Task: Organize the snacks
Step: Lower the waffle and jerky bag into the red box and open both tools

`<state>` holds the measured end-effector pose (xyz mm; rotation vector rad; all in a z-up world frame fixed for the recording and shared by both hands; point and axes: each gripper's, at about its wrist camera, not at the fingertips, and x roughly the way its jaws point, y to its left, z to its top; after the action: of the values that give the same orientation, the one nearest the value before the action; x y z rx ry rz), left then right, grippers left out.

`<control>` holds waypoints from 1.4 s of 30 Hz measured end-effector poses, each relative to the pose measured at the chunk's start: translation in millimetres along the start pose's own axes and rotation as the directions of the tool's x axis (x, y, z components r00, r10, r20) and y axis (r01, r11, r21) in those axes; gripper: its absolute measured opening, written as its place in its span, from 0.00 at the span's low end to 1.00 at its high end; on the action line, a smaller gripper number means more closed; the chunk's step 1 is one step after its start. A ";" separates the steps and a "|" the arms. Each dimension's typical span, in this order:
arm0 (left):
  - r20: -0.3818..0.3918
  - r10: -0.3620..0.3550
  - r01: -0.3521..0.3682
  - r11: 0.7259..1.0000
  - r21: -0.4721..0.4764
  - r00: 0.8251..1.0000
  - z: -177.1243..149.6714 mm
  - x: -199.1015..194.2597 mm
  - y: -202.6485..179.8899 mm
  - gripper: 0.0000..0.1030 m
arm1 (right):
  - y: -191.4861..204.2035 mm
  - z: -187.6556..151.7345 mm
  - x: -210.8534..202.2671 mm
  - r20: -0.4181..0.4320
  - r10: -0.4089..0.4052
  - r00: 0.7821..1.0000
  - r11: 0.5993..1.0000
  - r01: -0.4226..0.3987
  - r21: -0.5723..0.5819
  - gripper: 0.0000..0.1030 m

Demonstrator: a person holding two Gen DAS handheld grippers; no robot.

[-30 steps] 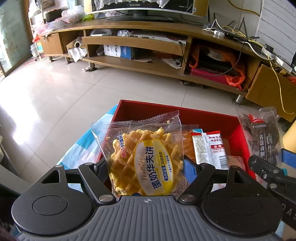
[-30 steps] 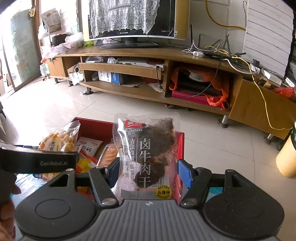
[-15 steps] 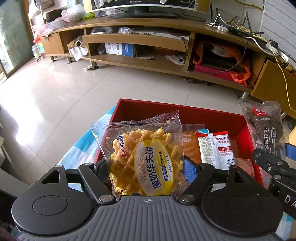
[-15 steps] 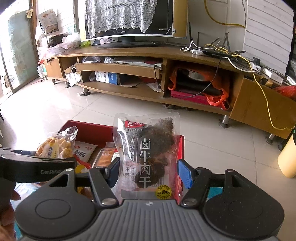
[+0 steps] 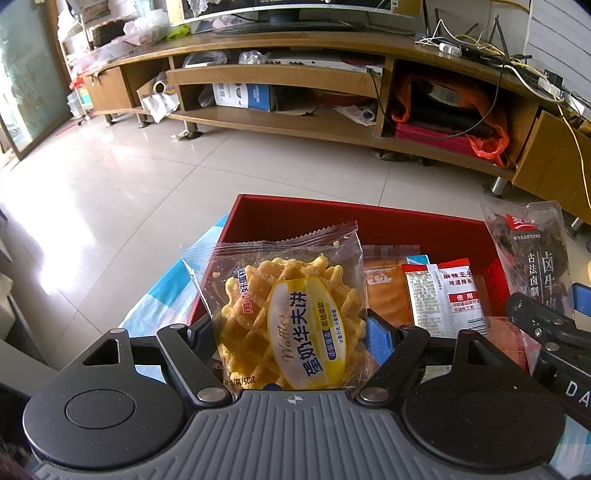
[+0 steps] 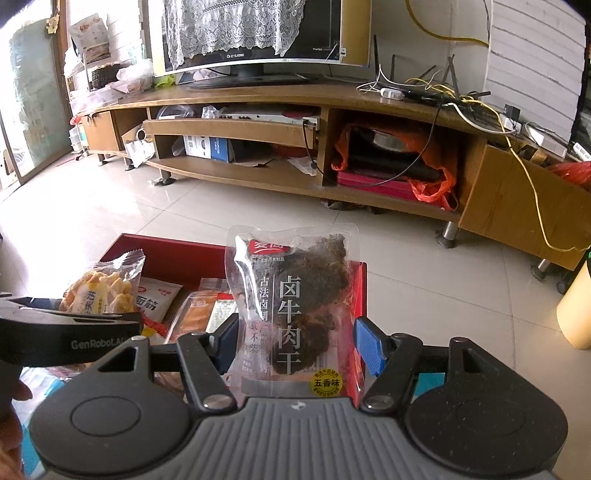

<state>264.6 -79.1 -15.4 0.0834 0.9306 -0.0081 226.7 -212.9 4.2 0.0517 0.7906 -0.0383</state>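
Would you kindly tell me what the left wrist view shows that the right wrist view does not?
Only the left wrist view shows the blue-and-white cloth beside the red box. Only the right wrist view shows the lace-draped television. Both show the red box, the waffle packet in the left gripper, and the beef jerky pouch in the right gripper.

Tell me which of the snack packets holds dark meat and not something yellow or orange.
It is the beef jerky pouch, clamped upright in the right gripper. Its clear film shows dark brown meat, whereas the waffle packet in the left gripper is yellow.
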 end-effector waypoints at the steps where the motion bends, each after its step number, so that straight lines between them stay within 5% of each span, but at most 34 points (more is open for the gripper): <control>1: -0.001 0.001 -0.001 1.000 0.003 1.000 -0.5 0.2 -0.5 0.80 | 0.7 -0.2 0.9 -0.002 0.001 1.000 1.000 -0.001 -0.001 0.64; 42: 0.042 -0.034 0.032 0.999 0.035 0.999 -1.7 -23.6 -4.1 0.92 | 3.3 -1.6 -7.9 0.004 -0.045 0.999 0.998 0.045 -0.050 0.65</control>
<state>249.0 -83.7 2.3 0.0993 0.8897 -0.0564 220.2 -209.4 8.8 -0.0136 0.7896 -0.0612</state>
